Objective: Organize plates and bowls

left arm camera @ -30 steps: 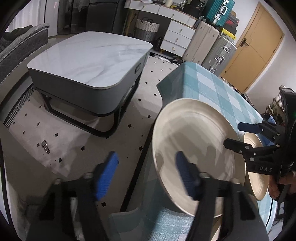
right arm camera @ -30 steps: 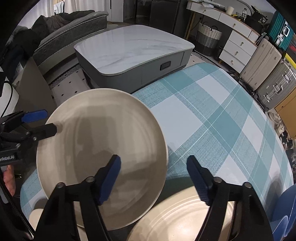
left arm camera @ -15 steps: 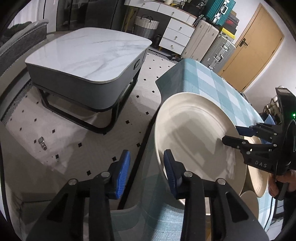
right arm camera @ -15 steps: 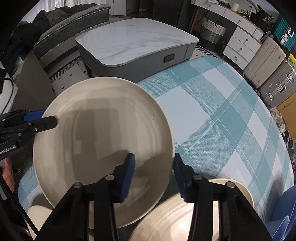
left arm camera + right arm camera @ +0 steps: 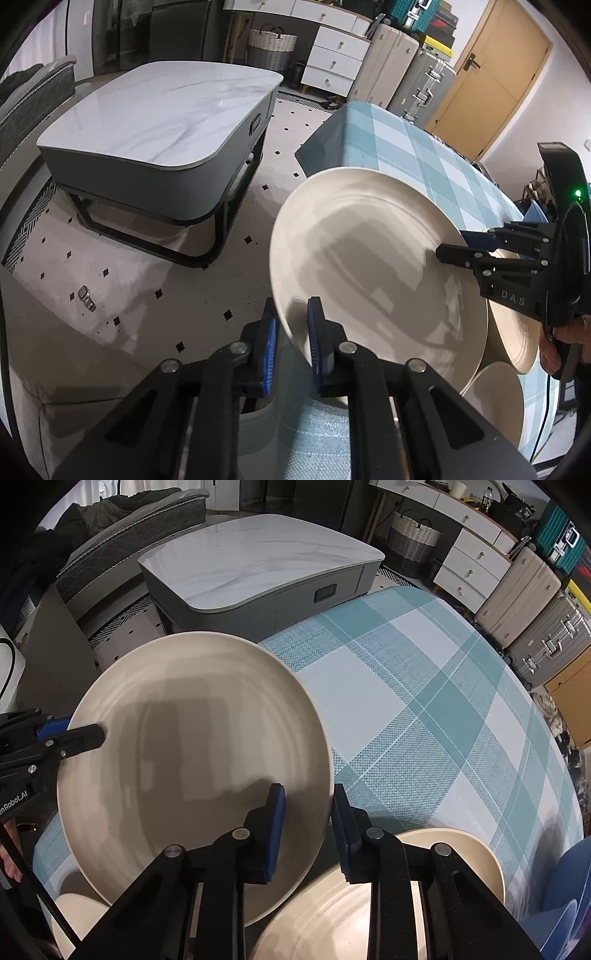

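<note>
You are clamping both grippers onto the big plate's rim.

A second ago both pairs of jaws were standing wide; now your left gripper (image 5: 291, 341) is squeezing the lower-left rim of the large round cream plate (image 5: 369, 266), and your right gripper (image 5: 308, 829) is closing on the opposite rim, lower centre of its view. The plate is sitting tilted over the teal checked tablecloth (image 5: 424, 686), above other cream dishes (image 5: 369, 915), so lifting it looks possible next.
</note>
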`<action>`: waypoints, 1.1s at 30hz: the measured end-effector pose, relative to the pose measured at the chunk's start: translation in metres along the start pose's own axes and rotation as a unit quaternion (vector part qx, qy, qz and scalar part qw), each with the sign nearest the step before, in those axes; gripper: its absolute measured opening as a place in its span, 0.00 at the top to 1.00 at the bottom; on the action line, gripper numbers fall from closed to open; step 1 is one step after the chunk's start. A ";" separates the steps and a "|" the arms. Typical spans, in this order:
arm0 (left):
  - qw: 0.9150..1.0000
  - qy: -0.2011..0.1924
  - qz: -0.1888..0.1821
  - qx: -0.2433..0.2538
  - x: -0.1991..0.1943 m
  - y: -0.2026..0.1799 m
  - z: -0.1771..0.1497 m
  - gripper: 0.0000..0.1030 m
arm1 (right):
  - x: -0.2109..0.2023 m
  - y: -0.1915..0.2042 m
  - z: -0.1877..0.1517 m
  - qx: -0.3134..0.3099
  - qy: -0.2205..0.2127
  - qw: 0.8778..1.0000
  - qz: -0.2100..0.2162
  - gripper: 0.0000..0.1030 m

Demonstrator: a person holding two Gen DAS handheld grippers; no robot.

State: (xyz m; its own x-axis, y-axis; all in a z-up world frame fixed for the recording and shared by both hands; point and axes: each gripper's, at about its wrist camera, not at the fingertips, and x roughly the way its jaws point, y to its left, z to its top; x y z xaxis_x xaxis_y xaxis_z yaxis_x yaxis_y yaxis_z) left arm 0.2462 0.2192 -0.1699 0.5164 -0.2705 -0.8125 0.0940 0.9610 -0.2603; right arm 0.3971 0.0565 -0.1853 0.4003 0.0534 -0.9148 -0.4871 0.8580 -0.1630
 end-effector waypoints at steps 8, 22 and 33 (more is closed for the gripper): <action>1.000 0.014 0.006 0.001 0.000 -0.001 0.000 0.87 | -0.001 -0.007 0.000 0.027 -0.007 1.000 0.012 0.85; 0.999 0.039 0.000 -0.011 -0.002 -0.001 0.002 0.88 | -0.010 -0.014 0.002 0.061 -0.021 0.998 0.017 0.90; 0.999 0.037 0.007 -0.020 -0.005 0.002 -0.002 0.87 | 0.000 -0.024 -0.001 0.087 0.001 0.994 0.070 0.88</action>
State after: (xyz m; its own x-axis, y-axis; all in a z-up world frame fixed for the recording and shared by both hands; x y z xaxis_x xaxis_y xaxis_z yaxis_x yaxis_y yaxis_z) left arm 0.2427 0.2223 -0.1675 0.4534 -0.2628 -0.8517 0.0524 0.9617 -0.2689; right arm 0.4079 0.0349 -0.1819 0.3356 0.1777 -0.9251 -0.3961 0.9176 0.0326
